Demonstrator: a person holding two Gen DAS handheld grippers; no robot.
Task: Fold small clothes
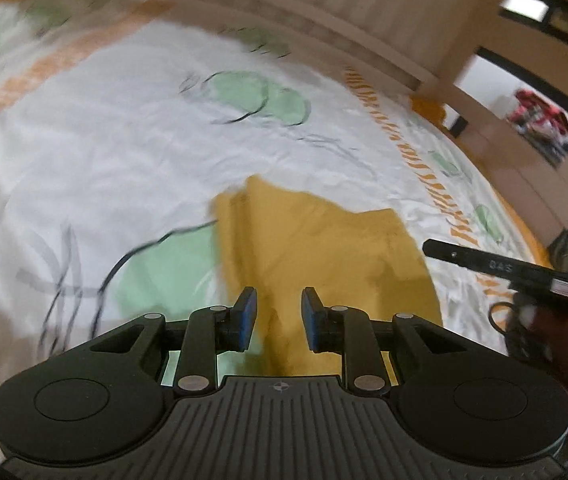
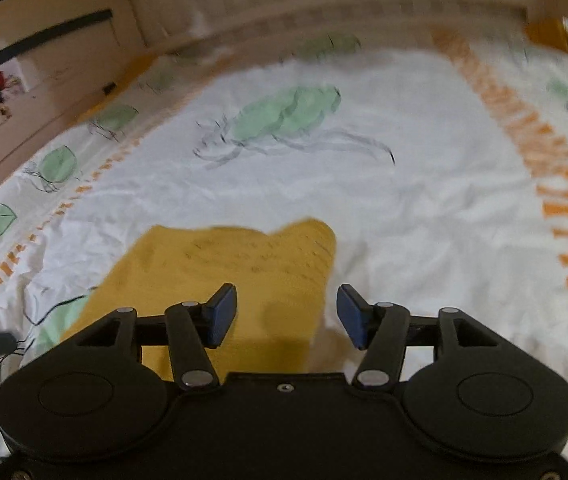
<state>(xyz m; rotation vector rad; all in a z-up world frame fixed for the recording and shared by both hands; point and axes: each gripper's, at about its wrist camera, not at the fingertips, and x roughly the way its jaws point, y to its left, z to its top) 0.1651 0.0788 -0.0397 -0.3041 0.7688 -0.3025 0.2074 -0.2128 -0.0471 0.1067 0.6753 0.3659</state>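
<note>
Seemingly folded yellow garment (image 1: 324,256) on bedsheet (image 1: 123,160), below both parted claws

Mustard-yellow small garment (image 1: 324,256), folded and rumpled, lying flat on white patterned bedsheet (image 1: 123,152)

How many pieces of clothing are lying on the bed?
1: a yellow garment lying on the white printed bedsheet, just ahead of both sets of fingers. Others could be outside the views.
</note>
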